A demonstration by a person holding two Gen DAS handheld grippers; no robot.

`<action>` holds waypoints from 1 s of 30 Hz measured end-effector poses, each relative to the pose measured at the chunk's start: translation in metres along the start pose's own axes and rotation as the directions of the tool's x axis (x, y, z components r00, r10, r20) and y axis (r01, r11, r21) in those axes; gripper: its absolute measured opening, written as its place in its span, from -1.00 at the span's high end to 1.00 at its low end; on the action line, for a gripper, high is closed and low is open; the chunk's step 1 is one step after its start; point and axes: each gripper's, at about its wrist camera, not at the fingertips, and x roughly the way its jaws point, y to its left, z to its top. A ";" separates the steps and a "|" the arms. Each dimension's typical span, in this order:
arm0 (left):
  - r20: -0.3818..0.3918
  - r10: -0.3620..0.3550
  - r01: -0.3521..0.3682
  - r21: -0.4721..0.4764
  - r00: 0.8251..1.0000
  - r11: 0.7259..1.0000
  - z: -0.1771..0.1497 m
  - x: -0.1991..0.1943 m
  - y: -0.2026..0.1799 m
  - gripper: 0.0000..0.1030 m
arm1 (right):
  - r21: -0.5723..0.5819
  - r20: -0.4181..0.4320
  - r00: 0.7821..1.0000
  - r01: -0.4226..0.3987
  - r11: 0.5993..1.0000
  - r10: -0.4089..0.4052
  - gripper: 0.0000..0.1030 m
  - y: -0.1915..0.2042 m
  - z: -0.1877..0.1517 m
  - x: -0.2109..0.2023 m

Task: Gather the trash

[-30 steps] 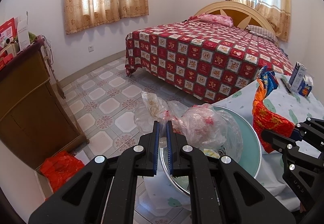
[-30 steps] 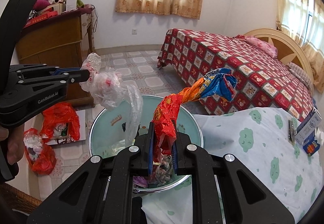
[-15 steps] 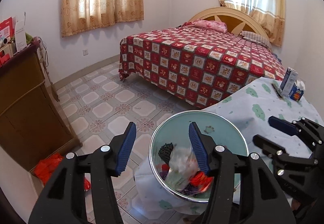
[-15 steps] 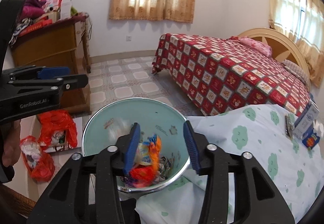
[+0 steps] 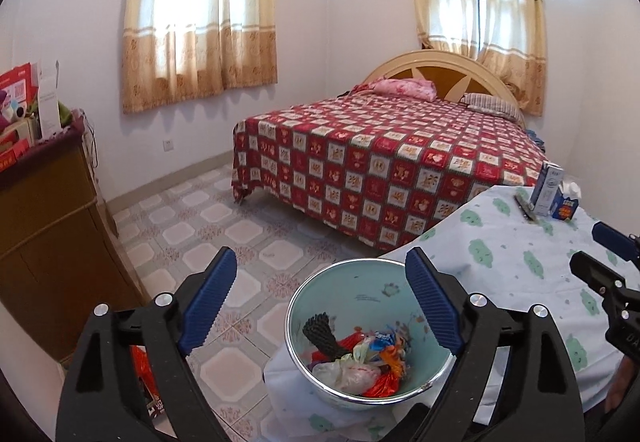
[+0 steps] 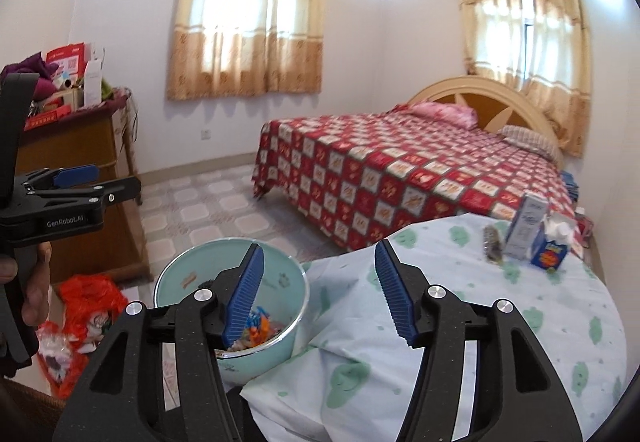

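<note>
Pale-green basin [image 5: 424,298]; red checked bedspread [image 5: 384,166]; green-blotched tablecloth [image 5: 520,262].

Pale green enamel trash basin [image 6: 280,278]: contents mostly hidden behind the right tongs' [image 6: 320,294] blue left pad in the right wrist view. Small dark object [image 6: 491,248] on the cloud-print bench cloth [image 6: 460,302] too blurred to identify (box labels unreadable too). Right tongs cut off at the left wrist view's edge. Red plastic bags [image 6: 90,302] partly hidden.

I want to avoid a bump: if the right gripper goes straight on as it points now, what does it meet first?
Probably the cloth-covered table: the open right gripper aims just past the bin at the cloth edge. Depth is uncertain.
</note>
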 end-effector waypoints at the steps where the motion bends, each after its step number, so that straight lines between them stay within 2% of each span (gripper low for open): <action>1: 0.003 -0.001 0.001 0.002 1.000 1.000 0.000 -0.002 -0.001 -0.67 | 0.001 0.009 1.000 0.004 1.000 -0.004 -0.14 -0.001 0.000 -0.004; 13: 0.011 0.001 -0.001 0.009 1.000 1.000 0.001 -0.006 -0.006 -0.72 | 0.009 0.039 0.999 0.018 1.000 -0.018 -0.18 -0.009 0.003 -0.019; 16: 0.021 0.007 -0.007 0.012 1.000 1.000 0.001 -0.008 -0.007 -0.84 | 0.008 0.035 0.999 0.014 1.000 -0.015 -0.19 -0.010 0.005 -0.020; 30: 0.023 0.009 -0.009 0.024 1.000 1.000 0.003 -0.011 -0.005 -0.85 | 0.009 0.045 0.999 0.021 1.000 -0.021 -0.22 -0.006 0.006 -0.024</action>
